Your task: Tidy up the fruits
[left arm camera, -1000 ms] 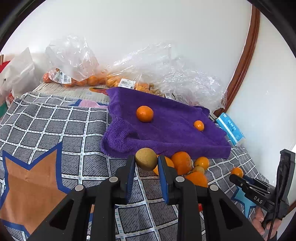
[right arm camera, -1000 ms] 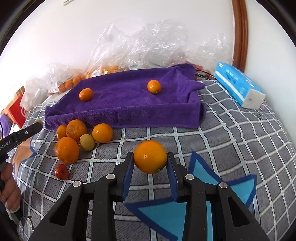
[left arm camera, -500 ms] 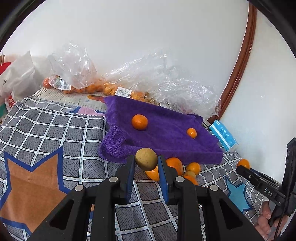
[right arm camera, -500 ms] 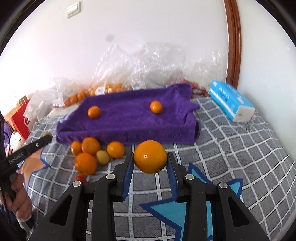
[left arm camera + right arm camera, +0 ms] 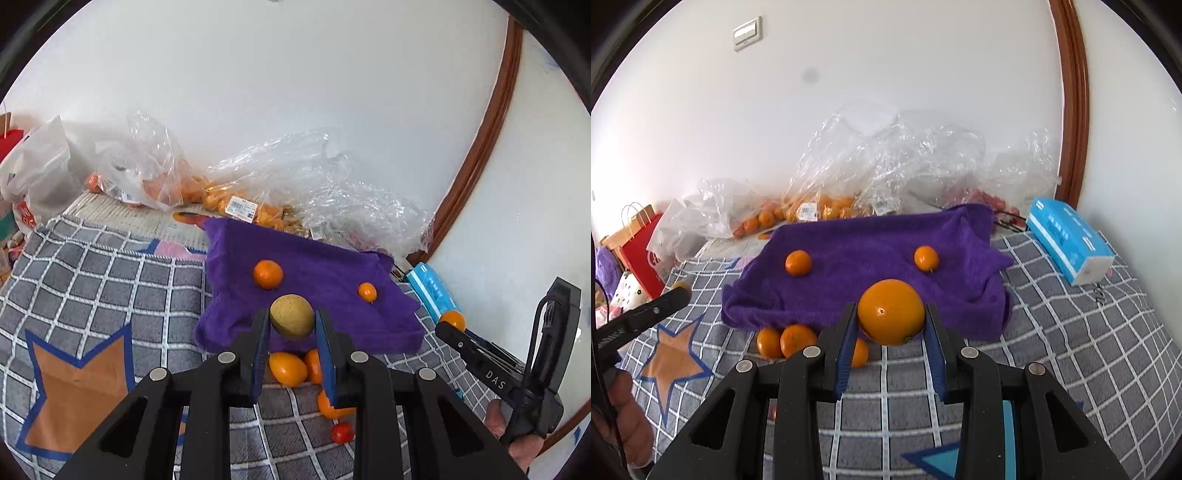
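Observation:
My left gripper (image 5: 291,325) is shut on a yellow-green round fruit (image 5: 291,316), held above the near edge of the purple towel (image 5: 317,273). My right gripper (image 5: 891,314) is shut on a large orange (image 5: 891,311), held above the towel's near edge (image 5: 871,280). Two small oranges lie on the towel (image 5: 798,263) (image 5: 926,258). Several loose oranges (image 5: 786,339) and a small red fruit (image 5: 342,432) lie on the checked cloth in front of the towel. The right gripper also shows in the left wrist view (image 5: 454,326).
Clear plastic bags of oranges (image 5: 820,206) lie against the wall behind the towel. A blue tissue pack (image 5: 1069,240) lies at the right. A red paper bag (image 5: 642,240) and a white bag stand at the left. The checked cloth (image 5: 1089,332) has star patterns.
Both grippers have lifted, each with its fruit, and the views have tilted up; the towel and loose oranges now sit lower and farther off.

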Available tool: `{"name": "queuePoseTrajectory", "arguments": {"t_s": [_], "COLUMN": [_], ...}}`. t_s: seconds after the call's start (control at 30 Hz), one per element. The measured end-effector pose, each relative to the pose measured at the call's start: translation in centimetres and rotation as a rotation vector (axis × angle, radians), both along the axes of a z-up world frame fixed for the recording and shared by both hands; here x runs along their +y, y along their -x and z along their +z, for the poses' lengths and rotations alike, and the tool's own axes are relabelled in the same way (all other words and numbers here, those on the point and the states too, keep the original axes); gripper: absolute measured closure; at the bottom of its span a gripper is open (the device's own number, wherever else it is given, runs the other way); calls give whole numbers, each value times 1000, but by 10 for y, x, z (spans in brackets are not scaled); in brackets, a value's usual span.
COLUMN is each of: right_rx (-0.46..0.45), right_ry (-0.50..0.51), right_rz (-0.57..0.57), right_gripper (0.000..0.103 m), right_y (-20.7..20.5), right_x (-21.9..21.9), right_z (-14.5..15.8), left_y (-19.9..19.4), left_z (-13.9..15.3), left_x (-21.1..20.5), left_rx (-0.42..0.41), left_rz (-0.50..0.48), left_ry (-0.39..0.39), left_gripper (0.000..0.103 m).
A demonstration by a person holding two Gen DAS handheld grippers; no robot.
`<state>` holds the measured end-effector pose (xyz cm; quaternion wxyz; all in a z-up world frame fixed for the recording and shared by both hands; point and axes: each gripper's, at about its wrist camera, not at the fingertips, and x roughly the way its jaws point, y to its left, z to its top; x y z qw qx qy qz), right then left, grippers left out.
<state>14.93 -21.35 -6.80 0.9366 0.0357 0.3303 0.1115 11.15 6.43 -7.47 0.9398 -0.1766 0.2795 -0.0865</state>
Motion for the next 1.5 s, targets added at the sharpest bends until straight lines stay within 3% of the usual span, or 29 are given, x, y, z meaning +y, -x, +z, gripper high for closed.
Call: {"name": "queuePoseTrajectory", "arguments": {"t_s": [0.13, 0.33, 0.43, 0.6, 0.87, 1.17, 1.5], "right_rx": [-22, -25, -38, -71, -55, -19, 28], "right_ry": [-16, -73, -68, -33, 4, -13, -39], "right_rz": [15, 23, 11, -3, -2, -55, -107], "right_gripper": [68, 68, 68, 68, 68, 68, 68], "right_y": [-19, -57, -74, -91, -99, -110, -119], "right_x": [4, 7, 8, 11, 6, -9, -25], "right_z": [6, 10, 11, 1, -28, -44, -57], "left_y": [-21, -59, -74, -94, -104, -110, -116], "left_z": [7, 12, 16, -2, -30, -43, -49], "left_x": [-3, -2, -7, -7, -5, -5, -13], "left_rx": [5, 13, -15, -13, 24, 37, 58], "left_rz": [42, 74, 105, 116, 128, 97, 47], "left_ry": [-39, 35, -2, 3, -1, 31, -8], "left_gripper": [79, 80, 79, 80, 80, 80, 80]}}
